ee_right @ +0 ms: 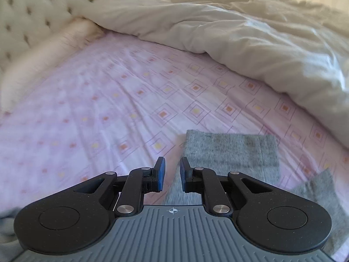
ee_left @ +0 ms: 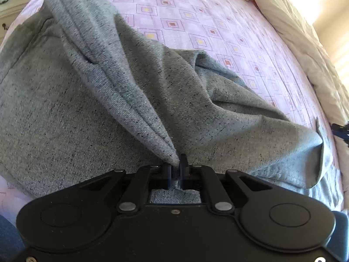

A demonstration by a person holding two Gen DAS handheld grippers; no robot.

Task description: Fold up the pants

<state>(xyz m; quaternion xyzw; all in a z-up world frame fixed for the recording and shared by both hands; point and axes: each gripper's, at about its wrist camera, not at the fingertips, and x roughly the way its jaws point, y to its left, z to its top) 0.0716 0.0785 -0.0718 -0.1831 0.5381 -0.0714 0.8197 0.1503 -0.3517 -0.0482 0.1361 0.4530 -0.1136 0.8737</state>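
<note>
The pants (ee_left: pixel 65 113) look soft, floppy and fairly thick, so they'll sag anywhere unsupported; hems or the waistband seem the best spots to pinch. They're speckled grey, rumpled on the bed (ee_left: pixel 185 15), with the left tool (ee_left: pixel 176 170) clamped on a bunched fold. The right tool (ee_right: pixel 172 174) sits slightly apart, gripping nothing, over a flat leg end.

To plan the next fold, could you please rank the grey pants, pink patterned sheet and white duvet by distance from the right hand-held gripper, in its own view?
1. grey pants, just ahead, right of centre.
2. pink patterned sheet, spreading beyond.
3. white duvet, bunched along the far side.
</note>
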